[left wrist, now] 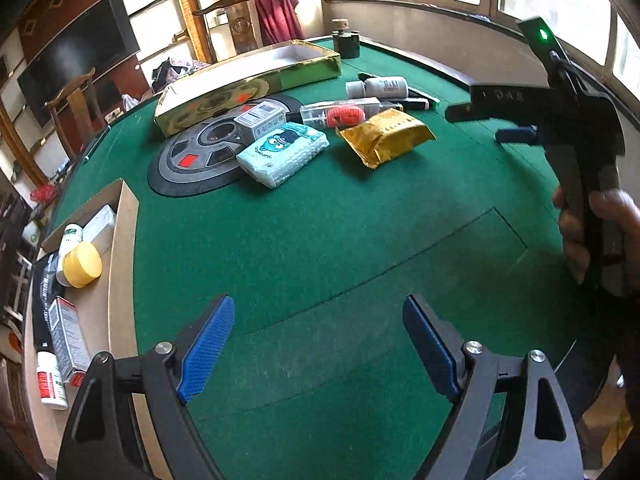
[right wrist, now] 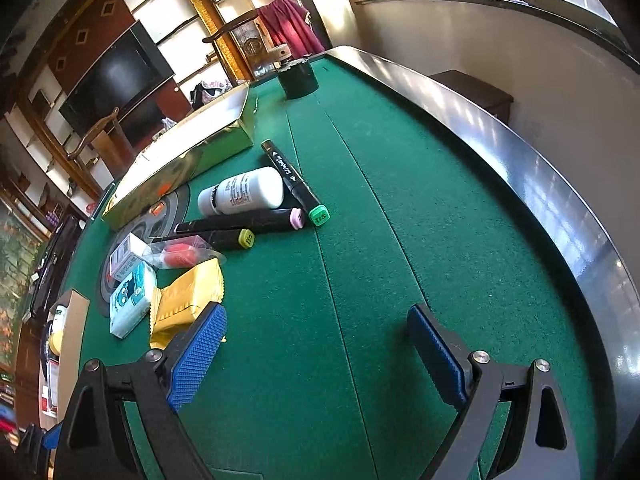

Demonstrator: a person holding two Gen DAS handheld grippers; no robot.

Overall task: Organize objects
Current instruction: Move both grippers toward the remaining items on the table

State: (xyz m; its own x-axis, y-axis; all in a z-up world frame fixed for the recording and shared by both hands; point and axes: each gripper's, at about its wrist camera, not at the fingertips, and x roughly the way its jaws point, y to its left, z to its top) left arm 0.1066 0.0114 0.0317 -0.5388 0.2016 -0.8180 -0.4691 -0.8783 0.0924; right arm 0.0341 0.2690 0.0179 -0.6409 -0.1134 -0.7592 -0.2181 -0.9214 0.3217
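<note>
A cluster of items lies mid-table on green felt: a gold foil packet (left wrist: 386, 136) (right wrist: 188, 296), a teal tissue pack (left wrist: 282, 152) (right wrist: 130, 298), a small white box (left wrist: 260, 118), a clear packet with a red item (left wrist: 340, 114) (right wrist: 180, 254), a white bottle (left wrist: 380, 86) (right wrist: 242, 192) and three black markers (right wrist: 298, 182). My left gripper (left wrist: 318, 344) is open and empty above bare felt near the front. My right gripper (right wrist: 316, 354) is open and empty, its left finger beside the gold packet; it also shows at the right of the left wrist view (left wrist: 508, 122).
A gold open box (left wrist: 248, 80) (right wrist: 180, 160) stands at the back. A cardboard box (left wrist: 120, 264) at the left edge holds bottles, a yellow roll and cartons. A dark round panel (left wrist: 192, 160) sits in the felt. A black container (right wrist: 298, 76) stands at the far end. The table rim (right wrist: 540, 184) runs along the right.
</note>
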